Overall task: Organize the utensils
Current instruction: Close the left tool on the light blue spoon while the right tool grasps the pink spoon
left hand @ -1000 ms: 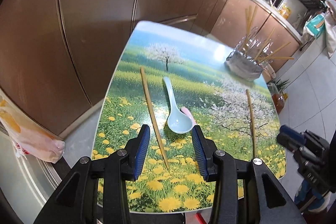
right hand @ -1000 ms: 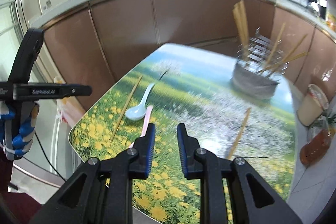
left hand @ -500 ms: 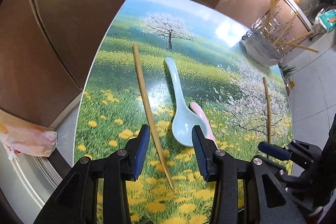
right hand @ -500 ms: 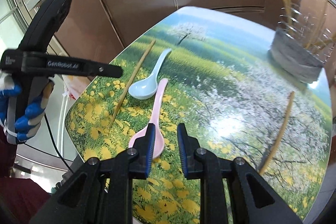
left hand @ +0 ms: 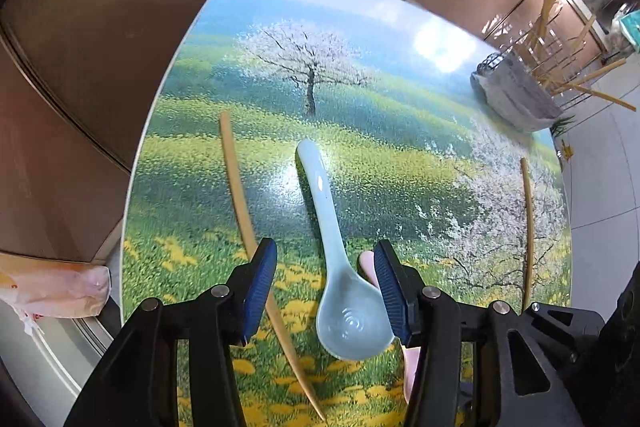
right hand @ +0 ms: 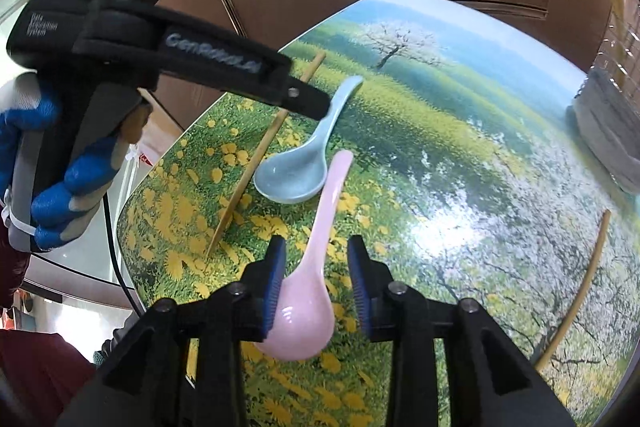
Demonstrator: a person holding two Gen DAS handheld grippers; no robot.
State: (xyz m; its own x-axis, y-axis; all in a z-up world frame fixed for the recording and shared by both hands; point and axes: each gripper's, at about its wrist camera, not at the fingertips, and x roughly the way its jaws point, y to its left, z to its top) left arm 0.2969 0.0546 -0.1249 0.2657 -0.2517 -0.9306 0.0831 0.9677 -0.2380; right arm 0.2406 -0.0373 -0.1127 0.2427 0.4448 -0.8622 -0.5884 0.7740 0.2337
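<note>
While both grippers' fingers [left hand: 260, 291] gape: two spoons, blue [left hand: 344, 307] and pink [right hand: 308, 291]; two loose chopsticks [left hand: 240, 195].

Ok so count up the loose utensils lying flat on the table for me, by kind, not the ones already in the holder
Spoons: 2, the blue spoon between the left tool fingers and the pink spoon between the right tool fingers.
Chopsticks: 2, the left chopstick and the right chopstick.
Total: 4 loose on the table.
</note>
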